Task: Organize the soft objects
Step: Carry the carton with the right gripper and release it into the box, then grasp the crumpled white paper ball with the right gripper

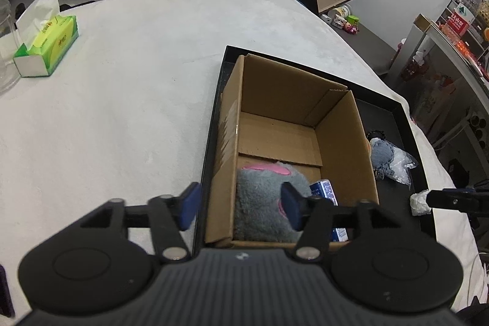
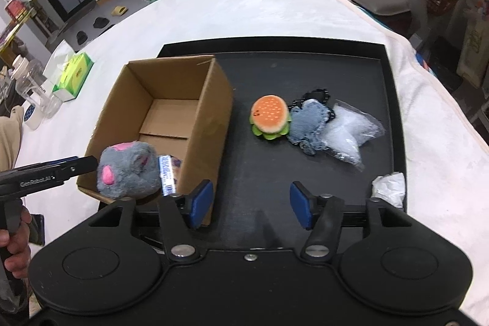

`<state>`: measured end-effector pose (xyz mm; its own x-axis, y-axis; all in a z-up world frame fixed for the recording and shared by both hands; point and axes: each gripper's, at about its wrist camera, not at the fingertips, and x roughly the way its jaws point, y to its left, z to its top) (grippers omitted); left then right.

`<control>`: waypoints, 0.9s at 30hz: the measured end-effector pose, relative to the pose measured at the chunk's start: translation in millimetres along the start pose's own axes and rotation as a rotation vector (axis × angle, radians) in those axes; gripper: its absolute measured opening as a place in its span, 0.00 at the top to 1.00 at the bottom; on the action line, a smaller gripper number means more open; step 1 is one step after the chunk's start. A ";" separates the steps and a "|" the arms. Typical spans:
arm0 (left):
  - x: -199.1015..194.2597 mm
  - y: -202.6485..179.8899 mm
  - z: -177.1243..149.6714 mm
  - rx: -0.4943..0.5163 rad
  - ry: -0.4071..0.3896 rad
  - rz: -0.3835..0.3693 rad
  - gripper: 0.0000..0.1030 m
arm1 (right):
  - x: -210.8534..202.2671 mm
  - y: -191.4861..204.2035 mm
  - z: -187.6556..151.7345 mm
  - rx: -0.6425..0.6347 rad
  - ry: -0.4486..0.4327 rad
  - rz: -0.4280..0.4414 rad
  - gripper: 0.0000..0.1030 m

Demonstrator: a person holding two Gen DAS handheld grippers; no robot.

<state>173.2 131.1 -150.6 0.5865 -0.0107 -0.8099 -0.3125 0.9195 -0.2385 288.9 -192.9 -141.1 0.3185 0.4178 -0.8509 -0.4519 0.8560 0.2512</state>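
A cardboard box [image 1: 293, 124] [image 2: 171, 112] stands open on the left of a black tray [image 1: 397, 118] [image 2: 305, 63]. A grey plush mouse [image 1: 262, 203] [image 2: 128, 170] with pink ears lies at the box's near corner, beside a blue-and-white pack [image 1: 324, 191] [image 2: 166, 174]. My left gripper [image 1: 241, 205] [image 2: 91, 165] is open above the mouse, one finger outside the box wall, and its pads do not press the mouse. My right gripper [image 2: 251, 205] [image 1: 452, 199] is open over bare tray, holding nothing. Beyond it lie a burger plush [image 2: 270, 118], a grey denim soft piece [image 2: 305, 124] [image 1: 382, 156] and a clear bag [image 2: 348, 133].
A crumpled white tissue [image 2: 389, 187] [image 1: 421, 202] sits at the tray's near right corner. A green tissue box [image 1: 45, 51] [image 2: 73, 77] and clear bottles [image 2: 30, 87] stand far left on the white-covered table. A person's hand [image 2: 12, 249] grips the left handle.
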 end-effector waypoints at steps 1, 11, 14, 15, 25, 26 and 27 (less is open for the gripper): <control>0.3 -1.7 0.5 0.002 0.001 0.006 0.37 | 0.1 -4.3 -1.1 0.007 -0.005 -0.004 0.39; 7.5 -19.5 4.1 0.025 0.025 0.033 0.24 | 8.3 -46.0 -9.5 0.054 -0.009 -0.053 0.37; 10.4 -24.3 4.6 0.038 0.035 0.045 0.23 | 11.3 -58.4 -10.9 0.064 -0.006 -0.064 0.36; 11.5 -25.8 4.7 0.042 0.039 0.049 0.23 | 12.4 -63.1 -11.6 0.069 -0.004 -0.069 0.35; 20.4 -41.2 10.7 0.071 0.064 0.073 0.23 | 26.0 -99.2 -16.7 0.092 0.003 -0.112 0.35; 21.6 -42.5 11.0 0.072 0.066 0.077 0.23 | 27.8 -101.0 -16.6 0.088 0.001 -0.118 0.35; 22.4 -43.7 11.2 0.075 0.068 0.082 0.22 | 30.0 -103.4 -17.1 0.086 0.001 -0.123 0.35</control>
<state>208.4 95.1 -152.3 0.5086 0.0418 -0.8600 -0.2992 0.9452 -0.1310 331.0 -274.0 -200.6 0.3663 0.3080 -0.8781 -0.3363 0.9237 0.1837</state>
